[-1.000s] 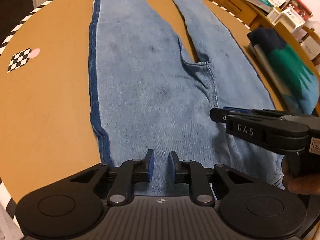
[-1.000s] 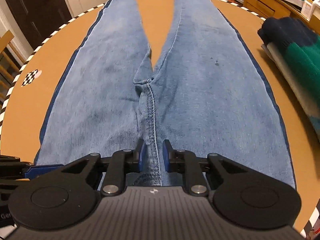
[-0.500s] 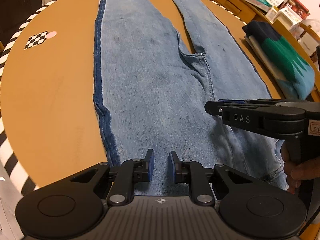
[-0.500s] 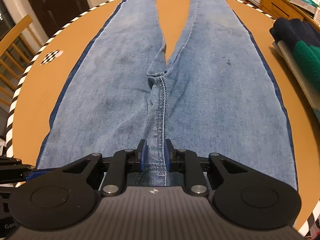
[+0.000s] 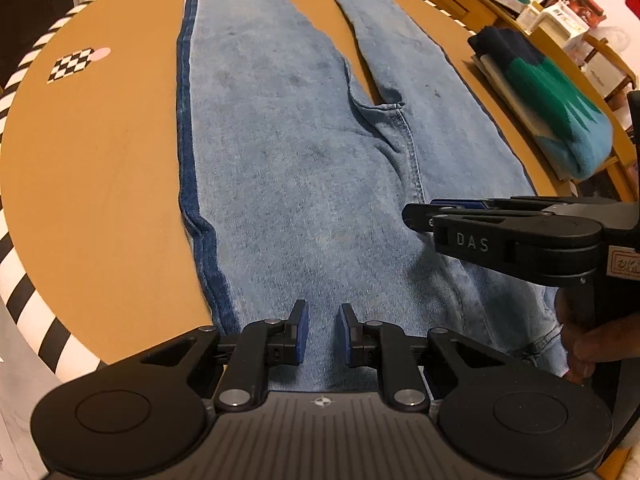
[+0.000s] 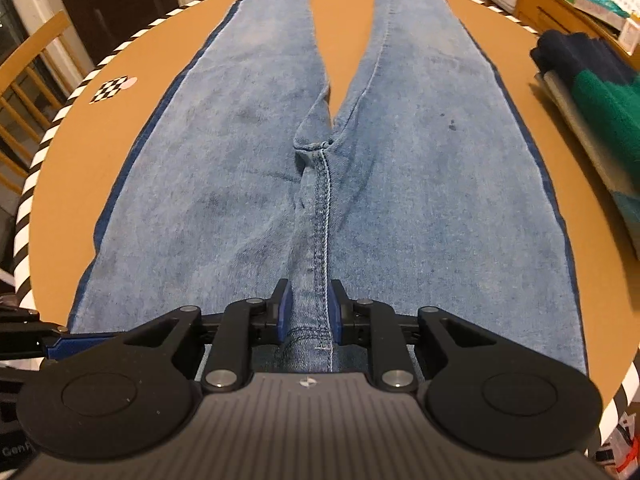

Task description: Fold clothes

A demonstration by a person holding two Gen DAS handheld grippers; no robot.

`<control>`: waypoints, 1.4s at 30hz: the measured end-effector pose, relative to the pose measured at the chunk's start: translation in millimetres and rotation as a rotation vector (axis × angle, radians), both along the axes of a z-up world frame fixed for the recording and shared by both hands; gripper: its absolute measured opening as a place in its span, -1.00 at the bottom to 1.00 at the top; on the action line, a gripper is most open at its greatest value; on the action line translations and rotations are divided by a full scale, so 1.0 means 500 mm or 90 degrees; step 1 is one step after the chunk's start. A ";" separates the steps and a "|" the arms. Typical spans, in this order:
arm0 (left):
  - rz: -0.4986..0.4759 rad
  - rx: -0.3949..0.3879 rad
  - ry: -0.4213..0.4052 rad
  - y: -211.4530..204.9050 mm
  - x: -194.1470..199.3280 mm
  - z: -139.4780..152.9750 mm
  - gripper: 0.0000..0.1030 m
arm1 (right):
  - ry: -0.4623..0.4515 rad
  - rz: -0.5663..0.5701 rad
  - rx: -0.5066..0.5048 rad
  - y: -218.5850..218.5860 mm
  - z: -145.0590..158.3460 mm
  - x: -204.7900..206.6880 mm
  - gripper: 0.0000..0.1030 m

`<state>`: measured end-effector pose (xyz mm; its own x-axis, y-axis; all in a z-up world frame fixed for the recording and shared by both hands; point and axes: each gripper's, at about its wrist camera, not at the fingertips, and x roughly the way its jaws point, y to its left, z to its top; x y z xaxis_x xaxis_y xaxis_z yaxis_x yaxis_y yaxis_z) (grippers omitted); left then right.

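Note:
Light blue jeans [image 5: 304,168] [image 6: 420,200] lie flat on the round brown table [image 5: 92,184], legs pointing away and waist at the near edge. My left gripper [image 5: 322,334] is shut on the waistband just inside the jeans' left side seam, denim filling the narrow gap between its pads. My right gripper [image 6: 309,310] straddles the fly seam at the middle of the waist. Its jaws are opening, and a raised ridge of denim still spans pad to pad. From the side, the right gripper [image 5: 414,214] shows low over the right hip, held by a hand [image 5: 580,340].
A folded navy, green and teal sweater [image 5: 560,112] [image 6: 600,120] lies on the table's right side. A checkered marker [image 5: 74,65] [image 6: 112,88] sits at the left. A wooden chair [image 6: 28,92] stands beyond the striped rim, and shelves with boxes [image 5: 540,4] fill the back right.
Both grippers drew back toward the near edge with the waistband, so the jeans slid toward me across the table. The gap between the right pads is slightly wider.

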<state>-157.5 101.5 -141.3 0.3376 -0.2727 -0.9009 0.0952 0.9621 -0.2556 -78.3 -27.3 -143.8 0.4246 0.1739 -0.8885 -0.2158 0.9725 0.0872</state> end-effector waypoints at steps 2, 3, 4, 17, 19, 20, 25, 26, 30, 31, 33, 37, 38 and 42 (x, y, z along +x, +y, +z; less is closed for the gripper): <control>0.001 -0.004 0.002 0.005 0.007 0.005 -0.57 | 0.007 -0.027 -0.001 0.000 0.005 0.004 -0.40; -0.001 -0.004 0.000 0.007 0.010 0.009 -0.44 | 0.010 -0.051 -0.004 -0.003 0.009 0.002 -0.30; -0.009 0.005 -0.012 0.006 0.009 0.015 -0.17 | 0.009 -0.072 0.000 -0.008 0.017 -0.004 -0.09; -0.102 0.070 -0.105 0.011 0.059 0.122 0.65 | -0.078 -0.179 0.091 -0.073 0.101 -0.151 0.36; -0.112 0.075 -0.110 0.008 0.089 0.129 0.65 | -0.082 -0.183 0.099 -0.075 0.090 -0.138 0.33; -0.113 0.081 -0.110 0.005 0.104 0.127 0.65 | -0.078 -0.183 0.105 -0.074 0.079 -0.129 0.33; -0.144 0.095 -0.094 -0.003 0.172 0.108 0.65 | -0.041 -0.180 0.110 -0.057 0.030 -0.081 0.22; -0.149 0.097 -0.091 -0.004 0.182 0.104 0.65 | -0.028 -0.177 0.113 -0.053 0.020 -0.071 0.22; -0.187 0.102 -0.086 -0.009 0.219 0.090 0.65 | -0.006 -0.163 0.092 -0.034 0.003 -0.054 0.28; -0.196 0.103 -0.086 -0.009 0.226 0.085 0.65 | -0.005 -0.159 0.082 -0.028 0.003 -0.051 0.33; -0.212 0.098 -0.082 -0.006 0.242 0.076 0.65 | 0.001 -0.158 0.064 -0.015 0.001 -0.047 0.39; -0.255 0.079 -0.073 0.013 0.282 0.052 0.65 | -0.003 -0.162 -0.012 0.037 -0.005 -0.053 0.48; -0.272 0.077 -0.072 0.019 0.292 0.046 0.65 | -0.002 -0.181 -0.019 0.045 -0.001 -0.057 0.43; -0.343 0.075 -0.083 0.047 0.326 0.029 0.65 | -0.057 -0.312 -0.024 0.073 0.060 -0.106 0.33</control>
<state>5.4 125.1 -126.9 0.2898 -0.3377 -0.8956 0.6043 0.7901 -0.1024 -131.3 9.4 -113.9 0.5238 -0.0967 -0.8463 0.2625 0.9635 0.0524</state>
